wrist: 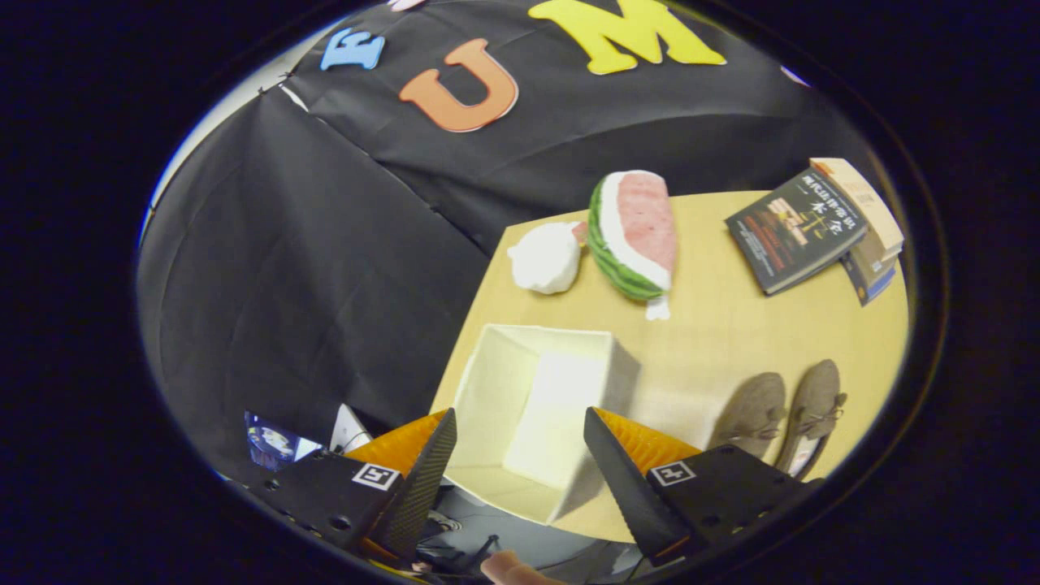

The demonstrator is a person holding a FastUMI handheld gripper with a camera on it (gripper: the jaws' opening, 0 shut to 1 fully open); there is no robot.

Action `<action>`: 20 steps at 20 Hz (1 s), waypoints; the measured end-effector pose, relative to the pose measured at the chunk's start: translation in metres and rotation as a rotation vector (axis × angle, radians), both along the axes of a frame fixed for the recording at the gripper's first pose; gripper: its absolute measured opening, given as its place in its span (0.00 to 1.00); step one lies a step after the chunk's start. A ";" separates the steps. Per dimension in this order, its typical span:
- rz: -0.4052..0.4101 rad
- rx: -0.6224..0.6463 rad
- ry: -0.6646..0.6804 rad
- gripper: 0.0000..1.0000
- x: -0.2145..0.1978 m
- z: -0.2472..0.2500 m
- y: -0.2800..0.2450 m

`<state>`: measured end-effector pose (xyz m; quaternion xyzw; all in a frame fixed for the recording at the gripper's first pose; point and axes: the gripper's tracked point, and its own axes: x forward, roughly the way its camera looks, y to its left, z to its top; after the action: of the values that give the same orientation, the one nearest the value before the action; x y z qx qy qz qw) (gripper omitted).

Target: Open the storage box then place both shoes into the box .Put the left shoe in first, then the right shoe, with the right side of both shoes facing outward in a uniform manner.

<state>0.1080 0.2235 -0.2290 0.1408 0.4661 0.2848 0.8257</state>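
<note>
A cream storage box (pixel 532 406) sits open and empty near the wooden table's near-left corner. Its mouth faces up toward me, and no lid is in sight. Two brown lace-up shoes (pixel 786 414) lie side by side on the table just right of the box. My gripper (pixel 520 435) hovers above the box with its fingers wide apart and nothing between them. The box interior shows in the gap between the fingers.
A plush watermelon slice (pixel 635 234) and a white plush (pixel 546 257) lie beyond the box. Stacked books (pixel 816 229) rest at the table's far right corner. The wooden table (pixel 723 325) has bare room between the box and books. Black cloth hangs left of the table.
</note>
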 end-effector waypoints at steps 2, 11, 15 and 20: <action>-0.034 -0.037 0.000 0.96 0.003 -0.017 -0.040; -0.151 -0.160 0.116 0.95 -0.019 -0.114 -0.163; -0.139 -0.229 0.220 0.94 -0.035 -0.175 -0.177; -0.185 -0.361 0.250 0.76 -0.027 -0.216 -0.191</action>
<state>0.0814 0.0320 -0.4451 0.0671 0.5935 0.1005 0.7957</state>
